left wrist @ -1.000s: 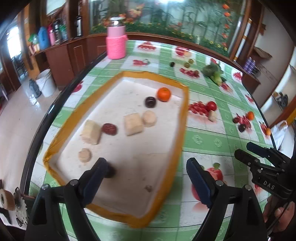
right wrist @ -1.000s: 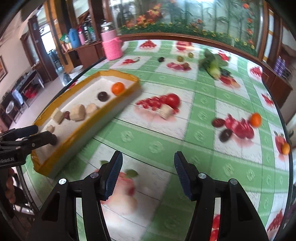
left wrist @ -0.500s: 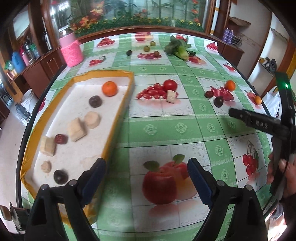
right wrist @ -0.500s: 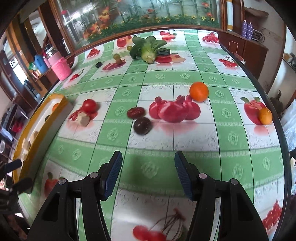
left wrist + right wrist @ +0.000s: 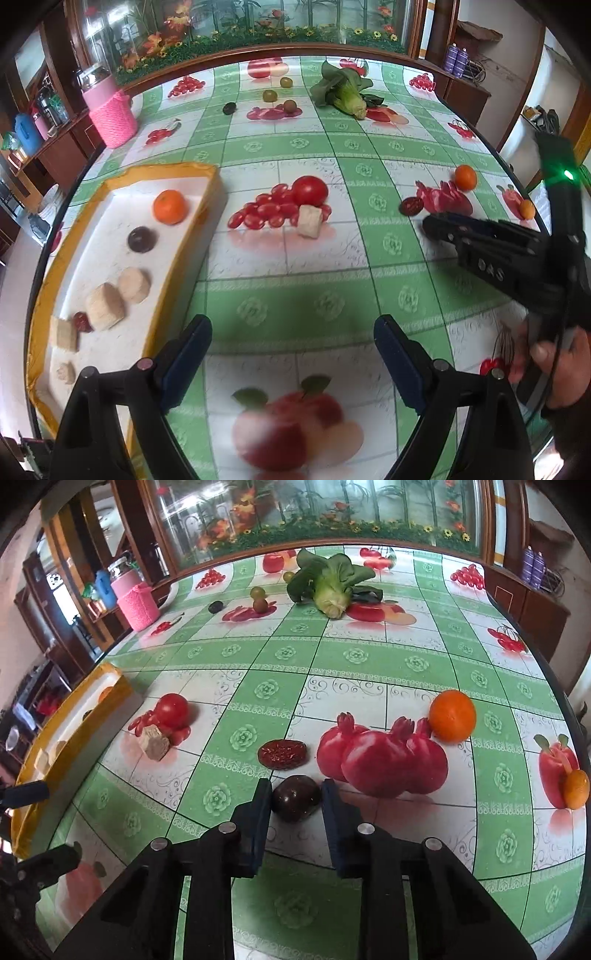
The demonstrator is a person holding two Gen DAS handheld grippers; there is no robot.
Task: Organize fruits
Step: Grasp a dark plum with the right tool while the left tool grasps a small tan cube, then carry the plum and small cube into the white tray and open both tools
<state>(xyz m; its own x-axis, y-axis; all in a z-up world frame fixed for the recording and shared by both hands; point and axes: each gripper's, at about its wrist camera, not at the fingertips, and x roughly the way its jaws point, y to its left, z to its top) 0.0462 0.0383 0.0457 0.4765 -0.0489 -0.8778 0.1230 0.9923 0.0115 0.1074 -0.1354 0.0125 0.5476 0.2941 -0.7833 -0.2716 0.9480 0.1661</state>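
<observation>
The tabletop (image 5: 369,657) in its green fruit-print cloth carries everything; the yellow-rimmed tray (image 5: 177,280) at its left edge already holds an orange, a dark plum and some pale chunks. Well right of the tray, the right gripper (image 5: 295,801) has just been closing and now has its blue pads against both sides of a dark plum (image 5: 296,802) that sits on the cloth, just nearer us than a flat red date (image 5: 282,754). The plum looks small, light, smooth and a bit slippery, likely to bruise, so a gentle pinch across its widest middle suits it. The left gripper (image 5: 291,365) hangs wide apart beside the tray, holding nothing
</observation>
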